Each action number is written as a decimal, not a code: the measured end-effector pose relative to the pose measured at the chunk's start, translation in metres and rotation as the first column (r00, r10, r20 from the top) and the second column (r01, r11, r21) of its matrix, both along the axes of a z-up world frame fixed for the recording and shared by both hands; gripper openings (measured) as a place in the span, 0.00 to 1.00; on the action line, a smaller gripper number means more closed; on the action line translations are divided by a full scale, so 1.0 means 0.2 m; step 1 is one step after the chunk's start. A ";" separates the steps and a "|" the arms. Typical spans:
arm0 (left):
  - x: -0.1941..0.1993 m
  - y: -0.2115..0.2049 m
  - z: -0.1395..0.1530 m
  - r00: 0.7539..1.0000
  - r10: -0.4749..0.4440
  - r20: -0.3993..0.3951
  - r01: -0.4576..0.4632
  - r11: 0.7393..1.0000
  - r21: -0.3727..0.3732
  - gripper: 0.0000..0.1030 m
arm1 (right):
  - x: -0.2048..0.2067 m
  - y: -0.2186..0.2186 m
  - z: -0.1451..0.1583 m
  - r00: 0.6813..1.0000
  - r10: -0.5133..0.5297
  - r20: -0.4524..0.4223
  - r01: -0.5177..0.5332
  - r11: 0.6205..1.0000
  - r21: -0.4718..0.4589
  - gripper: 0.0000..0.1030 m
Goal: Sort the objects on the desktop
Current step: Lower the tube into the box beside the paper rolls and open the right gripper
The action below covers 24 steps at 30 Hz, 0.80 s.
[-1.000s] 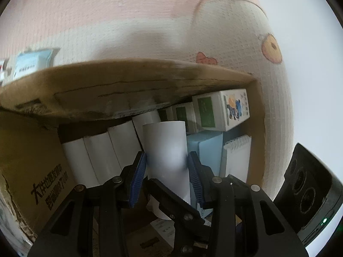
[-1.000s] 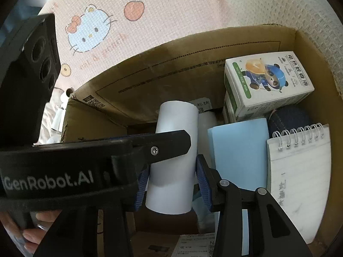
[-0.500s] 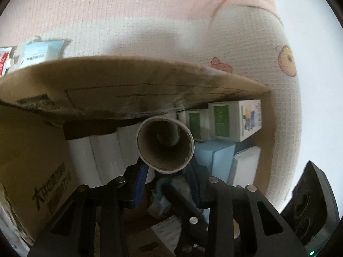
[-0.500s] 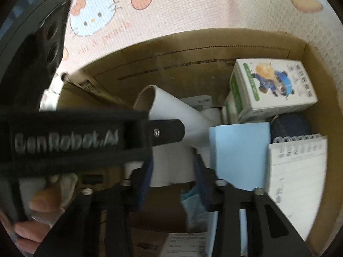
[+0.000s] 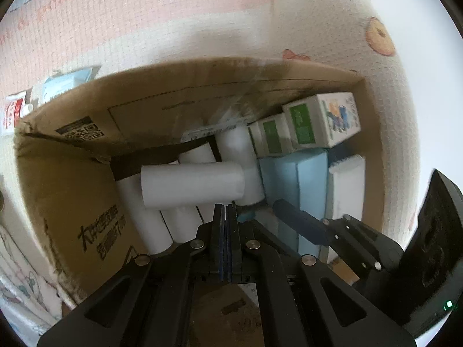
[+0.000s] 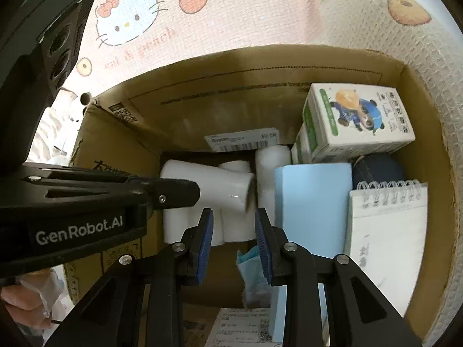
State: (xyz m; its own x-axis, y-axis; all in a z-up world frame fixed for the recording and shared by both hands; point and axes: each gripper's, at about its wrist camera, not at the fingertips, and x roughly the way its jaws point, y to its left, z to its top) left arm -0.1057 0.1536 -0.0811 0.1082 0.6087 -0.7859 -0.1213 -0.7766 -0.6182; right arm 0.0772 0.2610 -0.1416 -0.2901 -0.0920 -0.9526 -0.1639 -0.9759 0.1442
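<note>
Pads of the left gripper [image 5: 227, 211] are pressed flat together with nothing between them; its tip hangs just in front of a white roll [image 5: 192, 184] that lies crosswise on top of other rolls [image 5: 150, 219] in the box [image 5: 86, 190]. No contact between that tip and the roll can be made out. The right gripper [image 6: 233, 222] is spread, its blue pads [image 6: 205, 243] apart and empty, poised over the same roll [image 6: 220, 186] without touching it. In the right wrist view the left gripper's black arm [image 6: 101, 193] crosses in front of the roll's left end.

The roll rests in the box's left half, near the far wall, tilted across the row of rolls beneath it. To its right lies a blue pack [image 6: 312, 202], then a spiral notepad [image 6: 387, 231] against the right wall. Two green-and-white cartons [image 6: 358, 118] sit stacked in the far right corner, with a dark rounded thing [image 6: 376, 170] below them. A white label [image 6: 243, 141] sticks to the far wall. A crumpled teal wrapper [image 6: 249, 263] lies near the box's near edge. The box stands on a pink printed mat [image 6: 231, 14].
</note>
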 end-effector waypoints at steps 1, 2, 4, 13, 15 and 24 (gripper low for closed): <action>0.00 0.00 0.03 0.999 -0.017 -0.030 0.017 1.000 -0.007 0.00 | 0.00 -0.01 0.00 1.000 -0.002 0.004 0.002 1.000 0.000 0.26; 0.01 -0.01 0.05 0.998 -0.033 -0.059 0.032 0.999 -0.016 0.00 | 0.01 -0.02 0.01 1.000 -0.002 0.008 0.002 1.000 -0.002 0.26; -0.01 -0.02 0.08 0.993 -0.059 -0.106 0.056 0.998 -0.031 0.00 | 0.01 -0.04 0.01 1.000 0.006 0.013 -0.006 1.000 -0.008 0.26; 0.02 -0.23 0.17 0.967 -0.076 -0.242 0.073 0.997 -0.023 0.00 | -0.02 -0.21 0.03 0.982 0.185 0.046 -0.189 0.976 0.110 0.26; 0.05 -0.24 0.17 0.960 -0.084 -0.266 0.083 0.996 -0.015 0.00 | -0.03 -0.30 -0.02 0.948 0.308 0.083 -0.317 0.937 0.144 0.26; 0.04 -0.40 0.09 0.965 -0.015 -0.262 0.037 0.996 0.079 0.00 | -0.15 -0.39 -0.21 0.889 0.402 0.220 -0.433 0.893 0.121 0.26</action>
State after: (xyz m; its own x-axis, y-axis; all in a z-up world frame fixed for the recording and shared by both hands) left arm -0.0972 0.0733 -0.0626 -0.0771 0.6727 -0.7359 -0.3068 -0.7183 -0.6245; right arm 0.0471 0.1836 -0.1845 -0.0773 -0.0050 -0.9970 0.2559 -0.9666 -0.0150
